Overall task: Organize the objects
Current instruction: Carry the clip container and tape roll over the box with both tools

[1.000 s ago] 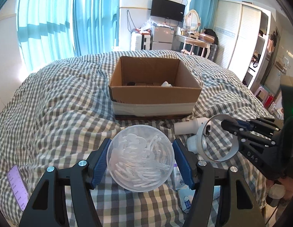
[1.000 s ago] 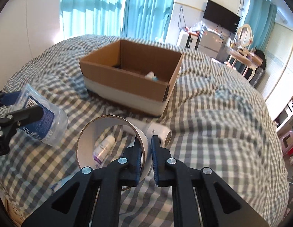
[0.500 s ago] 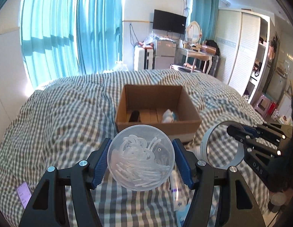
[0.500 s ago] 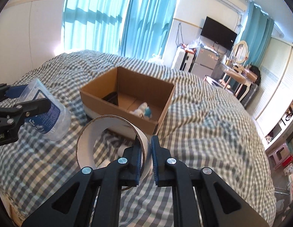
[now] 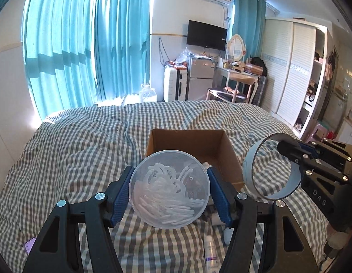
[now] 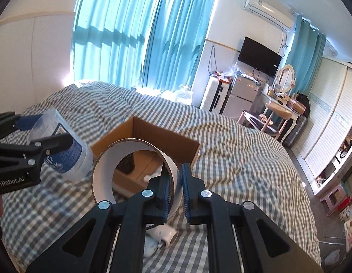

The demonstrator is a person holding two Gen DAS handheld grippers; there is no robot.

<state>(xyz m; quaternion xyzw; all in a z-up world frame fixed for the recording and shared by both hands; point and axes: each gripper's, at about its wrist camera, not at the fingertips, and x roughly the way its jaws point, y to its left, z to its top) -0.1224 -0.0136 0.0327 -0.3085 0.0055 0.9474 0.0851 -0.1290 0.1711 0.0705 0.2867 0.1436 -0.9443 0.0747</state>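
My left gripper (image 5: 170, 190) is shut on a clear plastic jar (image 5: 169, 188) of white sticks, held above the bed in front of the open cardboard box (image 5: 189, 141). The jar also shows in the right wrist view (image 6: 62, 150). My right gripper (image 6: 177, 182) is shut on the wall of a wide tape roll (image 6: 130, 170), held up before the box (image 6: 153, 134). The roll also shows in the left wrist view (image 5: 270, 168). A few small items lie inside the box.
The checked bedspread (image 5: 73, 150) covers the bed. A small white bottle (image 5: 210, 250) and a white tube (image 6: 163, 234) lie on it below the grippers. A phone (image 5: 29, 246) lies at the near left edge. Curtains, a fridge and a wardrobe stand beyond.
Both grippers have risen well above the bed with the jar and the tape roll still held, and the views now look down over the box from higher up.
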